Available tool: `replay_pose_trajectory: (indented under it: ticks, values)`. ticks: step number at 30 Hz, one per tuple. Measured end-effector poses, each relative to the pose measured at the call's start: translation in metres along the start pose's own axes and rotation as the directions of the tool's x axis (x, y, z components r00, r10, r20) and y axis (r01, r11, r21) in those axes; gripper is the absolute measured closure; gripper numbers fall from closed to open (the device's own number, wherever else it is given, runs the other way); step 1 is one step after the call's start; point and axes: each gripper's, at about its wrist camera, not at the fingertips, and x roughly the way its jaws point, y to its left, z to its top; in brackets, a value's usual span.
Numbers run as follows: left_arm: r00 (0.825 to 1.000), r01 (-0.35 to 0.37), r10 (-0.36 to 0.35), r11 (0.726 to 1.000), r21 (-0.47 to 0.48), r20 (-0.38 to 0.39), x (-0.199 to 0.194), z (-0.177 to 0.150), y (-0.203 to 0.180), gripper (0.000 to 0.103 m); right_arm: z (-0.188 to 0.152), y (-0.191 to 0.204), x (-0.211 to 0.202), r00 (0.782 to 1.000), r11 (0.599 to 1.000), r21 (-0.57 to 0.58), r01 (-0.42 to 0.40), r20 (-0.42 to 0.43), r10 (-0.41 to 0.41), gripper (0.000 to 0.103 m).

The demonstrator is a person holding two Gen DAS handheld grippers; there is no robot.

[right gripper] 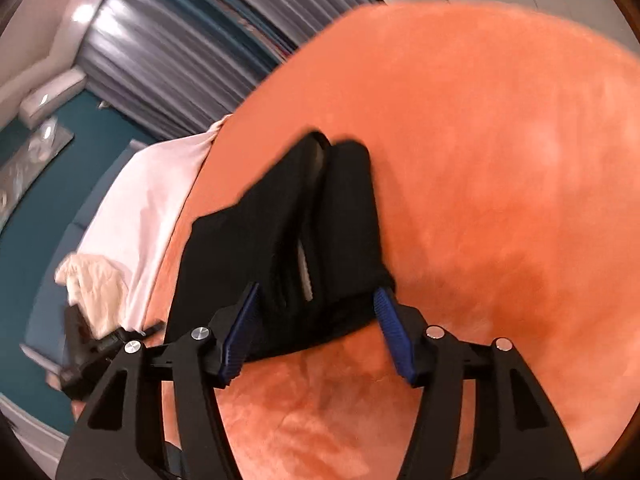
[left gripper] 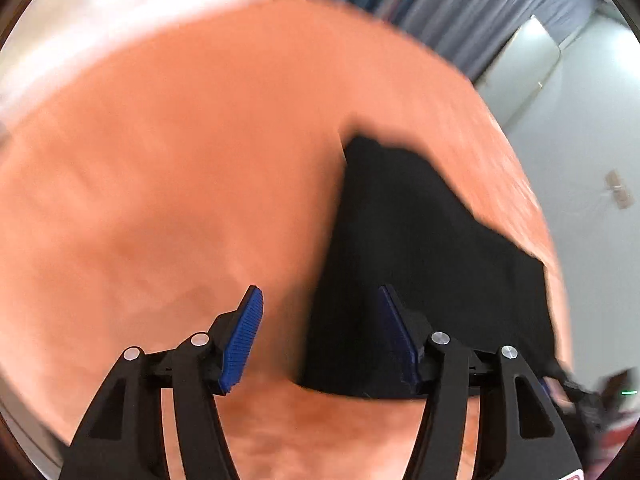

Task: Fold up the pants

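Black pants [left gripper: 420,264] lie on an orange blanket [left gripper: 168,184]. In the left wrist view my left gripper [left gripper: 320,332] is open above the blanket, its right finger over the pants' near left edge, nothing between the pads. In the right wrist view the pants [right gripper: 280,240] show two legs running away, with a pale strip between them. My right gripper [right gripper: 316,328] is open and straddles the near end of the pants, both blue pads [right gripper: 394,334] apart from each other. Both views are motion-blurred.
The orange blanket [right gripper: 500,160] covers a bed. A white sheet [right gripper: 148,208] and a cream cloth [right gripper: 92,284] lie at its left side. Grey curtains [right gripper: 180,60] and a teal floor [right gripper: 36,216] are beyond. The other gripper [right gripper: 84,356] shows at lower left.
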Motion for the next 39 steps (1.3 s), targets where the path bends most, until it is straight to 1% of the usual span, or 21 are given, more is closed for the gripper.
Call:
replay_pose_trajectory:
  ticks: [2,4,6,8,10,11,12,13,14,15,18,19,21,23,26,28,30,32,35,37,39]
  values:
    - [0.991,-0.085,0.077,0.993,0.078,0.105,-0.019,0.011,-0.018,0.044,0.014,0.022,-0.001,0.997,0.992,-0.108,0.069,0.029,-0.066,0.045]
    - [0.987,-0.102,0.084,0.987,0.128,0.139,-0.025,0.015,-0.032,0.032,0.034,0.046,-0.001,0.986,0.969,-0.204,0.139,0.114,-0.118,0.045]
    - [0.986,-0.108,0.084,0.980,0.169,0.142,-0.024,0.017,-0.046,0.032,0.055,0.060,-0.002,0.976,0.965,-0.202,0.168,0.171,-0.134,0.043]
    - [0.985,-0.125,0.097,0.972,0.200,0.145,-0.014,0.019,-0.050,0.032,0.072,0.064,0.006,0.973,0.962,-0.193,0.192,0.169,-0.160,0.030]
    - [0.983,-0.149,0.121,0.965,0.215,0.138,0.000,0.013,-0.054,0.032,0.082,0.062,0.044,0.973,0.947,-0.225,0.229,0.091,-0.214,0.031]
    - [0.984,-0.147,0.121,0.965,0.217,0.127,0.011,0.017,-0.058,0.032,0.081,0.059,0.060,0.969,0.938,-0.243,0.248,0.057,-0.241,0.037]
    - [0.985,-0.150,0.127,0.965,0.215,0.116,0.013,0.020,-0.057,0.032,0.080,0.051,0.086,0.963,0.931,-0.256,0.261,0.001,-0.270,0.057]
    - [0.986,-0.148,0.129,0.966,0.212,0.101,0.021,0.023,-0.060,0.032,0.079,0.046,0.101,0.962,0.934,-0.253,0.251,-0.043,-0.270,0.068]
    - [0.988,-0.141,0.124,0.967,0.213,0.093,0.028,0.027,-0.064,0.032,0.079,0.042,0.111,0.963,0.941,-0.244,0.236,-0.069,-0.259,0.088]
    - [0.987,-0.150,0.134,0.965,0.216,0.087,0.036,0.030,-0.068,0.032,0.083,0.046,0.107,0.974,0.951,-0.236,0.200,-0.060,-0.220,0.095]
    - [0.980,-0.195,0.181,0.951,0.242,0.081,0.054,0.029,-0.070,0.032,0.088,0.059,0.078,0.986,0.949,-0.267,0.169,0.036,-0.165,0.095]
    - [0.979,-0.204,0.192,0.950,0.237,0.074,0.063,0.027,-0.066,0.032,0.090,0.054,0.082,0.978,0.939,-0.273,0.208,0.047,-0.203,0.094]
    - [0.980,-0.196,0.196,0.956,0.218,0.020,0.080,0.022,-0.055,0.031,0.086,0.027,0.115,0.944,0.907,-0.299,0.296,-0.054,-0.326,0.086]
    - [0.985,-0.167,0.172,0.969,0.185,-0.014,0.085,0.018,-0.041,0.031,0.089,0.017,0.107,0.962,0.937,-0.251,0.243,-0.066,-0.267,0.077]
    - [0.991,-0.131,0.133,0.984,0.117,-0.009,0.069,0.014,-0.013,0.031,0.098,0.041,0.060,0.955,0.937,-0.189,0.295,0.090,-0.283,0.074]
    - [0.989,-0.149,0.149,0.985,0.086,0.005,0.061,0.012,0.001,0.031,0.099,0.075,0.047,0.972,0.945,-0.240,0.224,0.125,-0.199,0.074]
    - [0.985,-0.170,0.169,0.984,0.059,0.013,0.053,0.010,0.015,0.031,0.098,0.118,0.076,0.999,0.948,-0.313,0.053,0.004,-0.054,0.076]
    - [0.986,-0.168,0.168,0.985,0.035,0.012,0.045,0.008,0.026,0.031,0.089,0.154,0.113,0.997,0.923,-0.385,-0.002,-0.071,-0.027,0.077]
    - [0.985,-0.172,0.172,0.985,0.024,0.022,0.029,0.002,0.042,0.031,0.068,0.205,0.199,0.981,0.869,-0.495,0.001,-0.166,-0.096,0.079]
    - [0.982,-0.187,0.186,0.982,0.039,0.027,0.020,0.000,0.049,0.031,0.042,0.212,0.272,0.944,0.857,-0.512,0.053,-0.254,-0.210,0.079]
    - [0.979,-0.204,0.203,0.977,0.053,0.034,0.012,0.000,0.060,0.031,0.020,0.224,0.299,0.930,0.790,-0.598,0.134,-0.199,-0.309,0.079]
